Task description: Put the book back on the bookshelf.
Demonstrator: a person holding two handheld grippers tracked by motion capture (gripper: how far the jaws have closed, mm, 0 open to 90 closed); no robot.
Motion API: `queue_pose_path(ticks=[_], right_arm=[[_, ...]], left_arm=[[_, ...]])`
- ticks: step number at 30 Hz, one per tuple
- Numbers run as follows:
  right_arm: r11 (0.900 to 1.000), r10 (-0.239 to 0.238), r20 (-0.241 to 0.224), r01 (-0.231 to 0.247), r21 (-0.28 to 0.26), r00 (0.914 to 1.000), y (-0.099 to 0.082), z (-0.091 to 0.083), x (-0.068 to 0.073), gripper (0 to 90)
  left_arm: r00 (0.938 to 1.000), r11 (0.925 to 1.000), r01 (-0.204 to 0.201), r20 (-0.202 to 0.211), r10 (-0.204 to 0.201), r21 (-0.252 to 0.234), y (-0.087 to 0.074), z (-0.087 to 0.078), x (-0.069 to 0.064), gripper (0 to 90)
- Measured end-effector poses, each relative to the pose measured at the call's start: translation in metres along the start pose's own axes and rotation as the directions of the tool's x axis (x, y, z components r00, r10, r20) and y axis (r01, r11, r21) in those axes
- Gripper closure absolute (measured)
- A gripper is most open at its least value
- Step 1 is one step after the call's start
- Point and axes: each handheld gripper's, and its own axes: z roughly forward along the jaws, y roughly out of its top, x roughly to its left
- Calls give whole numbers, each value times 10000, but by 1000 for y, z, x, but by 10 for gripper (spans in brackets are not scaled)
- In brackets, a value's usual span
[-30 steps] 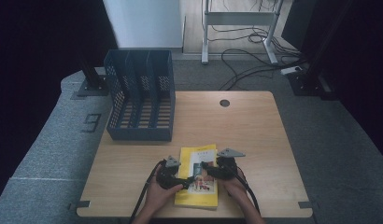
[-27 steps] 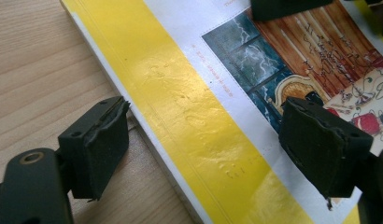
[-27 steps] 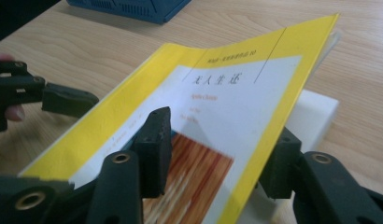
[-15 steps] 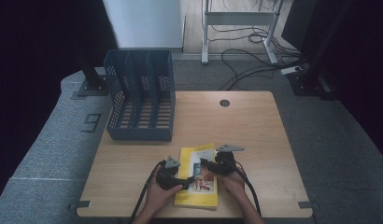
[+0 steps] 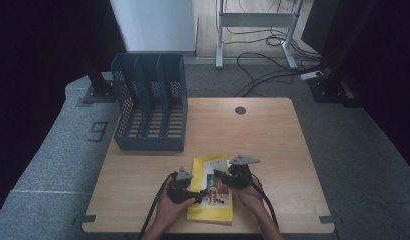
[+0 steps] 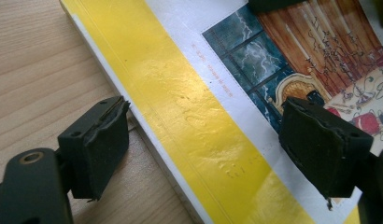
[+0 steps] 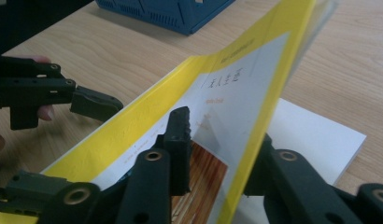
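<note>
A yellow book (image 5: 213, 202) with a picture on its cover lies near the table's front edge. My left gripper (image 5: 199, 192) (image 6: 213, 149) is open, one pad (image 6: 98, 144) on the wood beside the spine edge, the other pad (image 6: 320, 144) over the cover picture. My right gripper (image 5: 219, 176) (image 7: 222, 154) has the lifted front cover (image 7: 236, 93) between its jaws, one above the cover's face and one under its free edge. These jaws have just been closing, and a gap still shows at the cover. White pages (image 7: 315, 135) lie bare below.
A dark blue slotted file organiser (image 5: 150, 102) (image 7: 180, 11) stands at the table's back left. A round cable hole (image 5: 240, 110) sits at the back of the wooden table (image 5: 278, 140). Cables and a metal stand are on the floor beyond. The left gripper (image 7: 94, 103) shows across the book.
The right gripper's grey top plate has shifted slightly away from me over the book. Both hands otherwise stay where they were.
</note>
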Motion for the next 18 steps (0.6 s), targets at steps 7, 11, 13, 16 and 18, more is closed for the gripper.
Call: queue_pose_path(ticks=[7,11,13,16,18], right_arm=[[9966,797,-394,-804,-180,9960,0,-1,-4,800],[9971,694,-452,-708,-296,9966,1,-2,-3,834],[9969,683,-403,-697,-358,9969,1,-2,-1,845],[9961,735,-325,-749,-467,9968,2,-3,2,856],[9957,689,-207,-701,-612,9974,3,-3,5,859]], left_arm=[[10000,10000,0,-7,0,-20,0,0,0,160],[10000,10000,15,39,-15,-21,0,0,1,159],[10000,10000,44,64,-44,-25,0,0,1,159],[9998,10000,99,190,-99,16,1,-1,3,160],[9996,9999,136,252,-137,25,1,-1,4,159]])
